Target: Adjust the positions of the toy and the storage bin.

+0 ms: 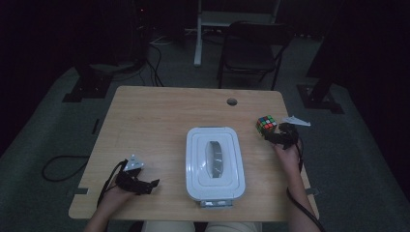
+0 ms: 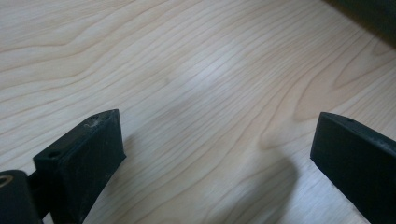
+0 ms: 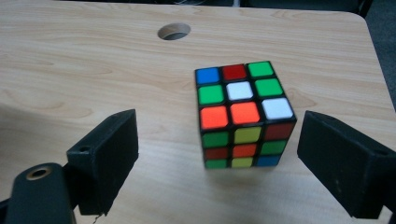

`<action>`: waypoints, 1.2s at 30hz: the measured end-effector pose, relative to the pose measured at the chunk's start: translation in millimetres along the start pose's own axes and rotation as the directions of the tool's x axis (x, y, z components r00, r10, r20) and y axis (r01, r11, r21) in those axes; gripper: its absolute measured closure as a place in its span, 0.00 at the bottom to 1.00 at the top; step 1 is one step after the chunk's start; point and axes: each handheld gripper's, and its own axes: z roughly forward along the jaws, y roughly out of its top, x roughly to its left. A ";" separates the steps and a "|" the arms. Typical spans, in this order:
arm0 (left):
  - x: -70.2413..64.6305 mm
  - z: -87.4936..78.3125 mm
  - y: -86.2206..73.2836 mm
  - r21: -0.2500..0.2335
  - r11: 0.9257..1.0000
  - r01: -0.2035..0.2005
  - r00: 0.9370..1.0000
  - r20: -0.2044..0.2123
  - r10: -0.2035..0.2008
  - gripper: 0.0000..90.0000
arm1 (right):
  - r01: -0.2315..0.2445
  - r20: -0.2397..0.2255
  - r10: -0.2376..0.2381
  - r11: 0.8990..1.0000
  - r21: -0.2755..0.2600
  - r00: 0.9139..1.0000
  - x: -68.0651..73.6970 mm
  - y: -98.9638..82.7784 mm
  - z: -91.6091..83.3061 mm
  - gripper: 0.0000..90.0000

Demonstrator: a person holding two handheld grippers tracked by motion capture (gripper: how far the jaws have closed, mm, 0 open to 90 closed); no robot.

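Scrambled multicolour plastic puzzle cube (image 3: 243, 114) sits on the wooden counter (image 3: 93, 70), just ahead of the right hand-held gripper (image 3: 217, 163), between its spread jaws, untouched, likely lined up for a grab. White lidded plastic box (image 1: 215, 162) lies well off to its side. Left hand-held gripper (image 2: 217, 158) spread over bare counter, holding nothing.

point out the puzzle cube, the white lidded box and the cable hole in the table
puzzle cube (image 3: 240, 100), right gripper view, on its top face.
white lidded box (image 1: 215, 162), high view, on the lid's handle.
cable hole (image 1: 232, 102), high view, on its opening.
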 end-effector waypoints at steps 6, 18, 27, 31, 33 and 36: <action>2.7 -2.0 -3.9 -0.004 1.000 -0.010 1.000 0.001 0.010 0.02 | -0.009 0.011 0.009 0.999 0.031 1.000 -7.6 5.2 16.7 0.13; -3.6 1.9 -3.7 0.013 0.997 -0.073 0.997 -0.027 0.073 0.01 | -0.014 0.018 0.012 0.990 0.139 1.000 -10.6 -1.4 41.1 0.26; -3.8 2.2 -3.6 0.011 0.998 -0.065 0.997 -0.035 0.066 0.01 | 0.000 0.050 -0.008 0.987 0.162 0.999 -7.6 -3.2 36.6 0.38; -4.1 2.3 -3.4 0.012 0.998 -0.063 0.997 -0.038 0.064 0.01 | 0.008 0.038 -0.014 0.989 0.150 0.999 -6.2 -5.6 28.6 0.38; -4.1 2.4 -3.4 0.012 0.998 -0.062 0.997 -0.038 0.063 0.01 | 0.018 0.040 -0.024 0.988 0.150 0.999 -5.2 -6.8 24.4 0.38; -4.2 2.3 -3.4 0.012 0.998 -0.063 0.997 -0.038 0.063 0.01 | 0.026 0.030 -0.030 0.990 0.140 0.999 -3.6 -9.0 13.9 0.38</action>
